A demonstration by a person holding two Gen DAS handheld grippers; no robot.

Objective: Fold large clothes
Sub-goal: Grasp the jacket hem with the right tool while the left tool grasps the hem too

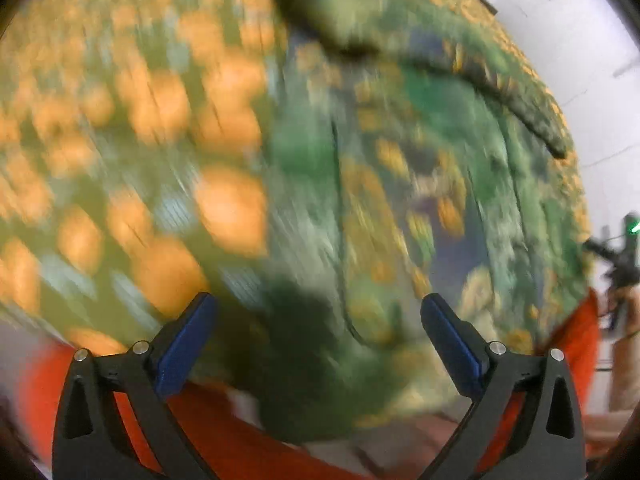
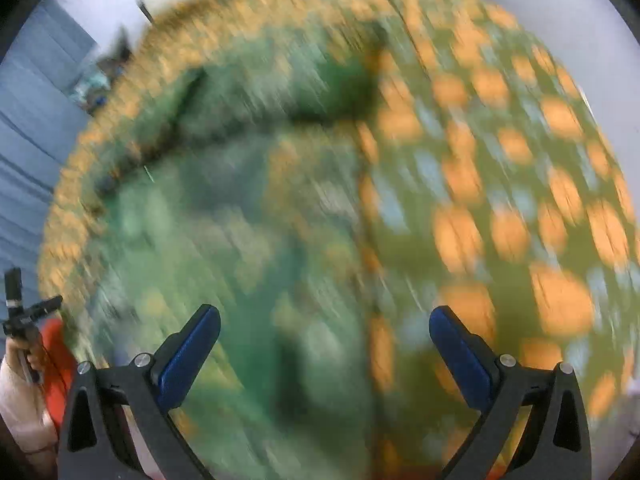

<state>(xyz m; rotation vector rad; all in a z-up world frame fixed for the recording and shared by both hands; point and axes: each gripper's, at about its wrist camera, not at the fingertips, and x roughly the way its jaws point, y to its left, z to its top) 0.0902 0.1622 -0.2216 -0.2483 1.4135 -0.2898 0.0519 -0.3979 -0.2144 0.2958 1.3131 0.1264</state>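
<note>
Green cloth printed with orange blobs fills both views, badly smeared by motion blur. In the left wrist view, going left to right: an orange-red fabric shows at the lower left edge, the left gripper stands with its blue-padded fingers spread wide and nothing between them, and the garment — darker green with yellow marks — lies ahead on the orange-dotted covering; at the far right edge the other handheld tool is glimpsed against a pale wall. In the right wrist view a hand grips a black handle at the left edge, grey-blue panelling behind it; the garment spreads across the left and middle, and the right gripper is likewise wide apart and empty. No lettering can be read — the blur hides any.
</note>
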